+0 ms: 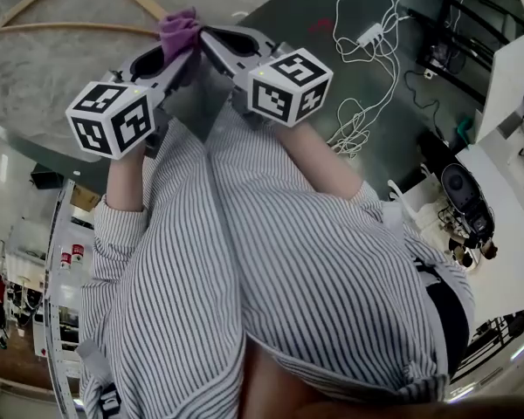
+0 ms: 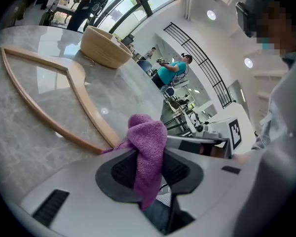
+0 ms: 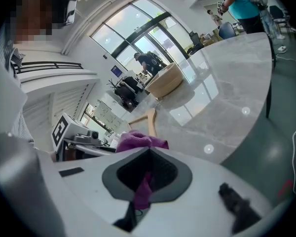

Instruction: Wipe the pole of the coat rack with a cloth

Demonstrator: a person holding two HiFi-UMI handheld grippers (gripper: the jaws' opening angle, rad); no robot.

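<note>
Both pairs of jaws are clenched on the same small purple terry cloth (image 1: 180, 30): the left gripper (image 2: 149, 172) pinches a thick fold of it between its dark pads, while the right gripper (image 3: 147, 174) has only a thin strip caught between its own, with the rest of the cloth bunched just past the tips. In the head view the two grippers meet tip to tip over the near edge of the grey marble table (image 1: 61, 77), the cloth a short bundle between them. A pale wooden clothes hanger (image 2: 91, 111) lies flat on the table just beyond the cloth, and a round wooden bowl (image 2: 103, 48) stands towards the far edge. No coat rack or pole shows in any view, so wiping looks not yet begun. The main risk, I judge, is the right gripper's slim hold: drawing the cloth taut or dragging it along a pole could pull that strip free and leave the cloth dangling from one side. A loose end could also snag the hanger and sweep it towards the table's edge.
</note>
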